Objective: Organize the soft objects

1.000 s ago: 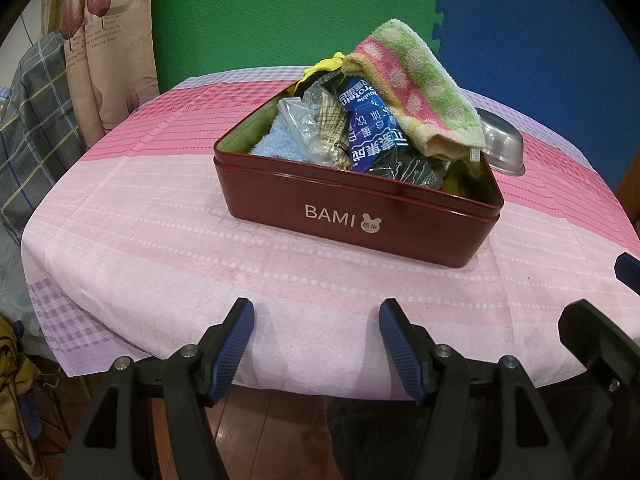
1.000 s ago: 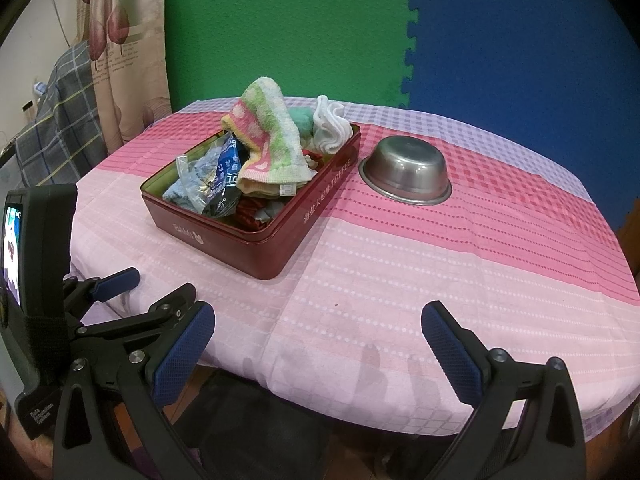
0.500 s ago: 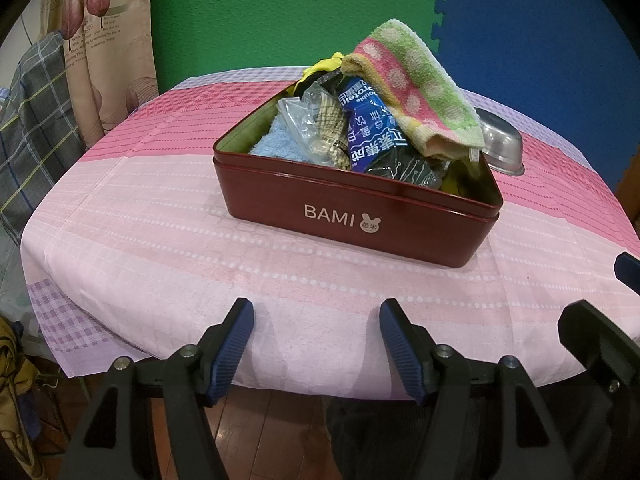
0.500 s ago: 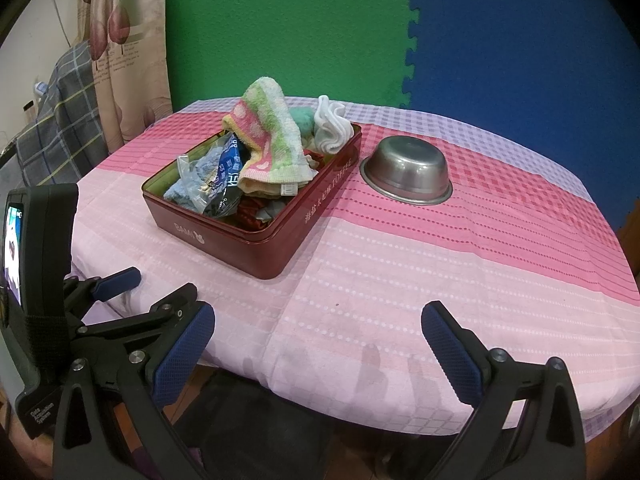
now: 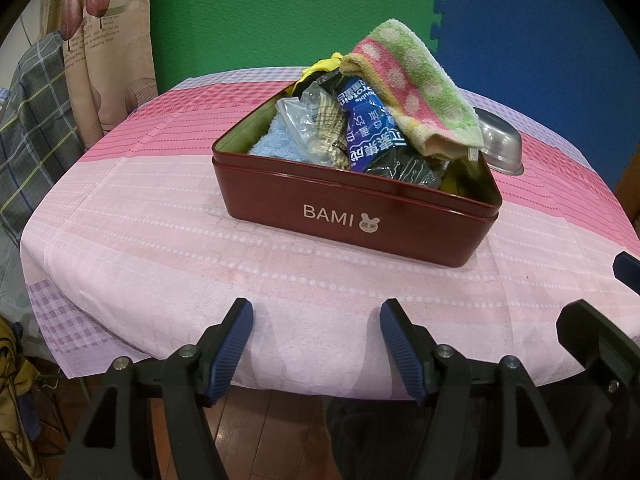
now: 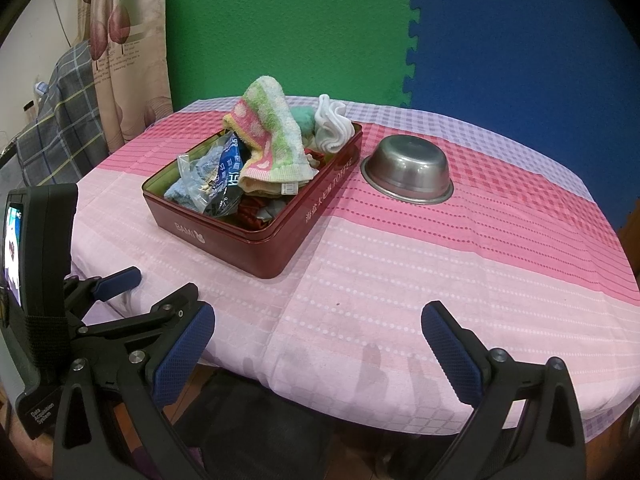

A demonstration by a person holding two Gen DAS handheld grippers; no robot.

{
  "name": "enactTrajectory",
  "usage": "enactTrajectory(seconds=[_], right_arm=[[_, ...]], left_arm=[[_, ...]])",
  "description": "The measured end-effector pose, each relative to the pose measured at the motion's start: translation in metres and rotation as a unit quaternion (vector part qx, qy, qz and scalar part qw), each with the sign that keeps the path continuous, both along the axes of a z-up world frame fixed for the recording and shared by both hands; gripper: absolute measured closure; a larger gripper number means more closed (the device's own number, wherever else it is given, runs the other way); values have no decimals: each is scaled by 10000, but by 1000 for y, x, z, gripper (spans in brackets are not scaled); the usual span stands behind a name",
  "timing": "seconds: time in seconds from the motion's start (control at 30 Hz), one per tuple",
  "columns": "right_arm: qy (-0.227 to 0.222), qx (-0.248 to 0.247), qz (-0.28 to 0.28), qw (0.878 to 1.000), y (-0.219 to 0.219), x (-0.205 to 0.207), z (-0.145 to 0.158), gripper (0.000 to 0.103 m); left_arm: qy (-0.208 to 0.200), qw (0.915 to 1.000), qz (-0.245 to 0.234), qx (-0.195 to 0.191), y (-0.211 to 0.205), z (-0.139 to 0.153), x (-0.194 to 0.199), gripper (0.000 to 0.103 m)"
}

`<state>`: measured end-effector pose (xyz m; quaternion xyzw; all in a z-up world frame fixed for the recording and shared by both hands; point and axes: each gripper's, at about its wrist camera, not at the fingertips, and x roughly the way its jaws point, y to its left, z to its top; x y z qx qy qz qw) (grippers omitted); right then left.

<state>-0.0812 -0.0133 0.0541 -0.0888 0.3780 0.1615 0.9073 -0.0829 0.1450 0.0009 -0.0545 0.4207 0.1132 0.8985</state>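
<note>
A dark red BAMI tin (image 5: 360, 224) (image 6: 224, 236) stands on the pink tablecloth, heaped with soft things. On top lies a pink-and-green dotted towel (image 5: 416, 80) (image 6: 272, 136). Beneath it are a blue snack packet (image 5: 368, 128), a clear bag (image 5: 308, 120) and a light blue cloth (image 5: 276, 144). White cloth (image 6: 332, 128) and a teal piece (image 6: 302, 118) sit at the tin's far end. My left gripper (image 5: 316, 320) hovers open at the table's near edge, holding nothing. My right gripper (image 6: 316, 324) is open too, wide, short of the tin.
A steel bowl (image 6: 408, 172) (image 5: 500, 148) sits upside down right of the tin. The tablecloth (image 6: 440, 264) hangs over the round table's front edge. Green and blue foam mats form the back wall; a curtain (image 5: 100, 40) and plaid fabric (image 5: 28, 120) are at the left.
</note>
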Motion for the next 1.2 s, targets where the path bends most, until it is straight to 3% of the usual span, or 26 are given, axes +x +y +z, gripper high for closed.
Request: enactTrajectory(seconds=[1.2], right_arm=[[18, 0, 37, 10000, 1, -3, -2, 1]], left_arm=[[29, 9998, -85, -148, 0, 1, 6, 26]])
